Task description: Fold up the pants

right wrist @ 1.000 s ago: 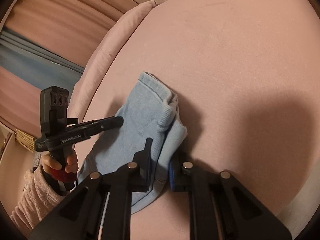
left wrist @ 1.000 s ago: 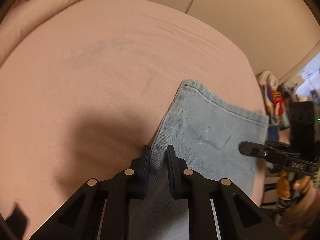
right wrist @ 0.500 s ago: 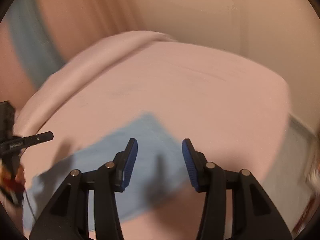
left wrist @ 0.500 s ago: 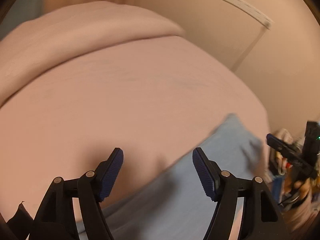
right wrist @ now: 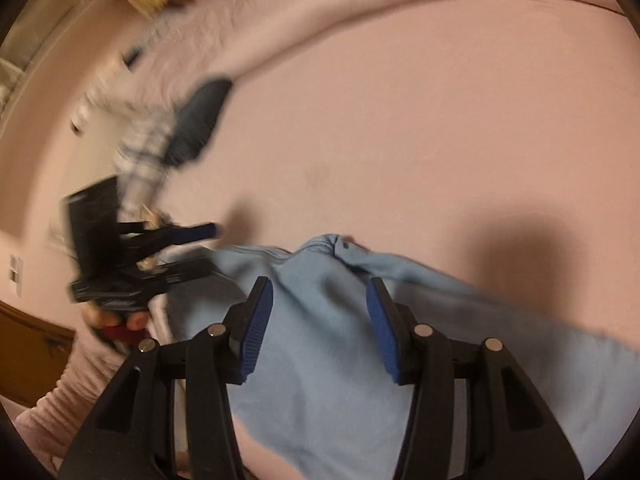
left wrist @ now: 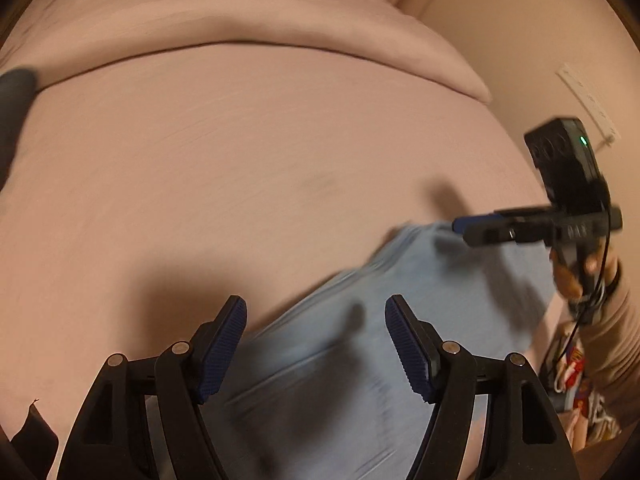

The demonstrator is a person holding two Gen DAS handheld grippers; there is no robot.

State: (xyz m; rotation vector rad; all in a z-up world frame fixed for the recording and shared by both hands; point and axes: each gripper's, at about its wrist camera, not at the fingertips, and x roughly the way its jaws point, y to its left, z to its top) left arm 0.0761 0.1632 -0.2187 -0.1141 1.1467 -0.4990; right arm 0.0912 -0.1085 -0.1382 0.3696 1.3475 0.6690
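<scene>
- The pants, light blue denim, lie loosely folded on the pink bed, spread from the near edge toward the right in the left wrist view
- The left tongs stand well apart, their blue ribbed pads clear of the cloth; the pants lie below the gap, with nothing gripped
- The right tongs are parted to a moderate width above the pants; the pads press on nothing, and the denim bunches into a small peak just beyond them
- In the left wrist view the right tongs show at the right edge, held by a hand in a pale pink sleeve, their tip over the far end of the pants
- In the right wrist view the left tongs show at the left, blurred, near the pants' left end
- A thick pink duvet is rolled along the far side of the bed
- A dark garment and a pale checked one lie at the far left edge of the bed, both blurred
</scene>
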